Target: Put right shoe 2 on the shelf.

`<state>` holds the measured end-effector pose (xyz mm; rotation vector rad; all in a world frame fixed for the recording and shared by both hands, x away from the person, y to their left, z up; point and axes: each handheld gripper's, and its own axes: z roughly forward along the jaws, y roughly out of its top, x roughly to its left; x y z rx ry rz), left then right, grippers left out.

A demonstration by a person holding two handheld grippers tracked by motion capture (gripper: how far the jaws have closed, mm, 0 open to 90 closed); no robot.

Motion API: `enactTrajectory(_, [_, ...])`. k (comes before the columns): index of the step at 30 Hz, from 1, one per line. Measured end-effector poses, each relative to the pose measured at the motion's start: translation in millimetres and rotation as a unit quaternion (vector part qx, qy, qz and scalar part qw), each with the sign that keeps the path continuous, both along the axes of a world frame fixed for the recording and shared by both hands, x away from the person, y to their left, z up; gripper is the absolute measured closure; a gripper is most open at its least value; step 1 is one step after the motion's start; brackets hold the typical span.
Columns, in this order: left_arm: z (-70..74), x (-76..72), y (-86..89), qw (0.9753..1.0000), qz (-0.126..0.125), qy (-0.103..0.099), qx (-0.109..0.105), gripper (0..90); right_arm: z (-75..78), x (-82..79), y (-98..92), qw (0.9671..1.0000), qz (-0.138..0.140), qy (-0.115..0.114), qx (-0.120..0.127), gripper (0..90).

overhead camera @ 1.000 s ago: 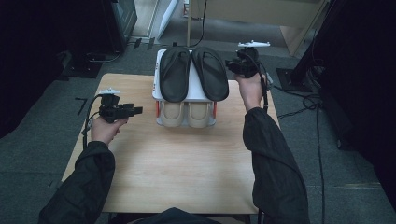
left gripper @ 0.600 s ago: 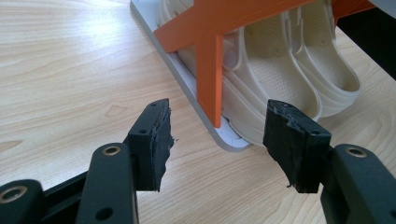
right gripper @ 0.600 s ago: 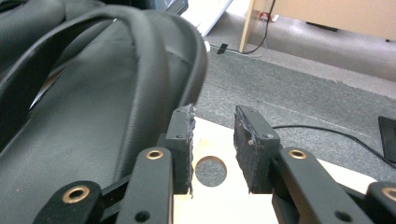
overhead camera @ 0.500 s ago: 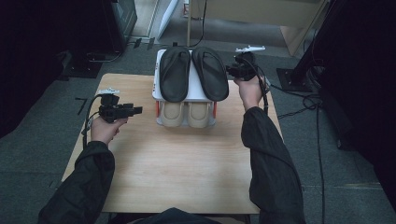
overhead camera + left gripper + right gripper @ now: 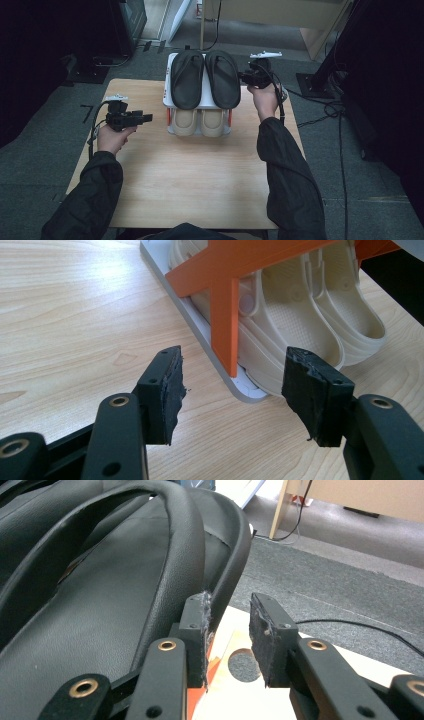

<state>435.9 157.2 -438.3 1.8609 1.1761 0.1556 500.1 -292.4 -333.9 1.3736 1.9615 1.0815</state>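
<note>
While the right gripper (image 5: 248, 76) hovers at the edge of the right black sandal (image 5: 223, 77) on the rack's (image 5: 169, 102) top shelf, its jaws stand narrowly apart, holding nothing, the sandal's rim just to their left. That sandal's long axis runs away from the person, crosswise to the jaws. The right hand (image 5: 265, 97) is raised, far nearer than the left gripper (image 5: 148, 118), which waits wide open and empty beside the cream clogs (image 5: 305, 315).
</note>
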Motion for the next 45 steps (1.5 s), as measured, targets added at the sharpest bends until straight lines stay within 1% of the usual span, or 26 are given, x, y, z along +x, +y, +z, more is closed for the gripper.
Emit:
enactTrajectory(5, [-0.4, 0.3, 0.0, 1.0, 0.0, 0.001, 0.0, 42.0, -1.5, -1.1, 3.2, 1.0, 0.007, 0.003, 0.005, 67.1])
enactTrajectory(7, [-0.4, 0.3, 0.0, 1.0, 0.0, 0.0, 0.0, 42.0, -3.1, -1.9, 6.3, 0.9999, 0.012, 0.006, 0.005, 66.4])
enactTrajectory(10, [-0.4, 0.3, 0.0, 1.0, 0.001, 0.001, -0.001, 42.0, -4.3, -2.7, 9.6, 0.9998, 0.017, 0.004, 0.001, 66.4])
enactTrajectory(15, [-0.1, 0.2, 0.2, 1.0, 0.001, 0.0, -0.001, 42.0, -4.9, -1.8, 12.8, 0.9998, 0.017, 0.002, 0.004, 66.4])
enactTrajectory(30, [-0.1, 0.5, 1.6, 1.0, 0.002, 0.0, -0.003, 42.0, -6.2, 0.7, 15.5, 0.9999, 0.014, -0.006, 0.002, 66.0])
enactTrajectory(32, [-0.1, 0.5, 2.1, 1.0, 0.003, 0.001, -0.004, 42.0, -6.2, 0.9, 15.5, 0.9999, 0.014, -0.008, -0.001, 65.3])
enactTrajectory(36, [0.0, 0.5, 2.5, 1.0, 0.004, 0.0, -0.004, 42.0, -6.4, 1.2, 13.4, 0.9999, 0.013, -0.005, 0.005, 62.9])
enactTrajectory(39, [-0.2, 0.6, 2.7, 1.0, 0.004, 0.001, -0.004, 42.0, -5.8, 0.3, 12.3, 0.9999, 0.016, -0.004, 0.004, 61.8])
enactTrajectory(43, [-0.5, 0.6, 3.1, 1.0, 0.003, 0.001, -0.002, 41.7, -3.9, -2.0, 7.6, 0.9997, 0.019, -0.003, 0.015, 58.9])
enactTrajectory(45, [-1.0, 0.4, 2.7, 1.0, 0.002, 0.001, -0.002, 41.7, -2.8, -3.7, 4.9, 0.9997, 0.02, -0.004, 0.016, 57.8])
